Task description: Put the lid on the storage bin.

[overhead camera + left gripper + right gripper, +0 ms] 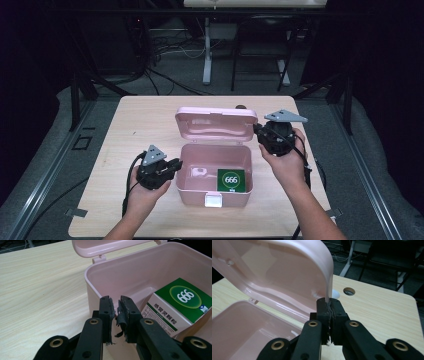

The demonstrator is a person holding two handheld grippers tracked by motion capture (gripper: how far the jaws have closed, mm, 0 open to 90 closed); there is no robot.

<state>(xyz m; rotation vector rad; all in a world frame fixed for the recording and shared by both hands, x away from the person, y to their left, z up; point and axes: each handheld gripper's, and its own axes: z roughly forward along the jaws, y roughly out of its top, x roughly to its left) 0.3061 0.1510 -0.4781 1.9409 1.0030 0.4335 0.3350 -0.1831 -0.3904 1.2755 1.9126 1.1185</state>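
The right gripper (329, 307) has its fingers pressed tight on the edge of the pink lid (287, 270), pinching the rim right between the pads, and the lid stands raised above the pink box (214, 172) on the counter (145, 120). Over on the other side, the left gripper (117, 312) sits at the box's near wall, its fingers narrowly parted with the rim between them, though whether they truly bite the plastic is hard to tell from here. Just beyond those left fingers, inside the box, lies the green and white medicine carton (180, 305), printed 666, resting against the far inner side. Now, the risks: the grip on the lid is thin, only the very edge of the rim sits between the right fingers, so a twist of the hand could let the lid slip free and drop shut. If the left fingers are not really clamped, the light box could slide or tip on the smooth counter as the lid swings. And the frayed padding on the left fingers looks worn, which may weaken its hold on glossy plastic.
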